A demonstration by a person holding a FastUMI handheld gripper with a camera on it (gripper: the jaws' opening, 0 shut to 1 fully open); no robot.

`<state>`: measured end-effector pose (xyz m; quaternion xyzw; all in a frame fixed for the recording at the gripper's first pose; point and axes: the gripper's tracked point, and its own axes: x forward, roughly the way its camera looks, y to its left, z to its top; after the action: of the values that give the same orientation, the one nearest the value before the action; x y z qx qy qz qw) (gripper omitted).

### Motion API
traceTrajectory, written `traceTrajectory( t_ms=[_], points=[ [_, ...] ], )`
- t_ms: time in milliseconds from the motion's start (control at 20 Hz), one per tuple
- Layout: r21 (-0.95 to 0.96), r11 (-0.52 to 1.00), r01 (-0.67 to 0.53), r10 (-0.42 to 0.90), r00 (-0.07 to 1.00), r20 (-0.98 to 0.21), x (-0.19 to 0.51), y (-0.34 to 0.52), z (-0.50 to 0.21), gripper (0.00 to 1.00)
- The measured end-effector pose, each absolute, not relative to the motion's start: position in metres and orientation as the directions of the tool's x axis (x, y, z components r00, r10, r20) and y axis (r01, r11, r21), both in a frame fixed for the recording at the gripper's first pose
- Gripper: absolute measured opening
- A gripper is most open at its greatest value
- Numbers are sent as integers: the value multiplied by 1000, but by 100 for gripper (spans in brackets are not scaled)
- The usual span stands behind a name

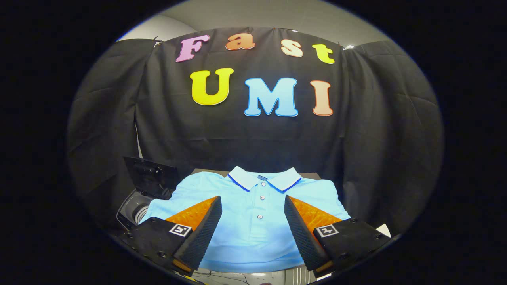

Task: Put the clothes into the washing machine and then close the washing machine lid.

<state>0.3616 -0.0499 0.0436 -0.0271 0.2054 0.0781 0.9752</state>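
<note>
1. Gripper view: I see my gripper hanging with its two fingers spread wide apart, released, with nothing pinched between them.
2. Shirt: a light blue polo shirt lies flat and folded directly under and ahead of the fingers, at my twelve o'clock. Its white collar with dark trim points away from me, and its button placket runs straight down the gap between the two fingers.
3. Contact: the left finger sits over the shirt's left shoulder area and the right finger over its right shoulder area. I cannot tell whether either tip touches the cloth or hovers just above it.
4. Support: the shirt rests on a dark raised surface, whose far edge peeks out behind the collar at twelve o'clock.
5. Washer: the small washing machine stands at about ten o'clock from the fingers, just beside the shirt's left sleeve. Its dark lid is tipped up and open, and the pale drum opening shows below it.
6. Backdrop: black cloth hangs beyond the shirt and the machine, closing off everything from nine through three o'clock.
7. Cables: a few thin wires lie on the pale surface at six o'clock, nearer me than the shirt's hem.
</note>
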Motion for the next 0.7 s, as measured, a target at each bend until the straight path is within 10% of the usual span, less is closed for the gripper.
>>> traceTrajectory(
  t_ms=[700],
  points=[
    [47, 978, -204, 186, 738, -649, 400, -44, -24, 99]
  ],
)
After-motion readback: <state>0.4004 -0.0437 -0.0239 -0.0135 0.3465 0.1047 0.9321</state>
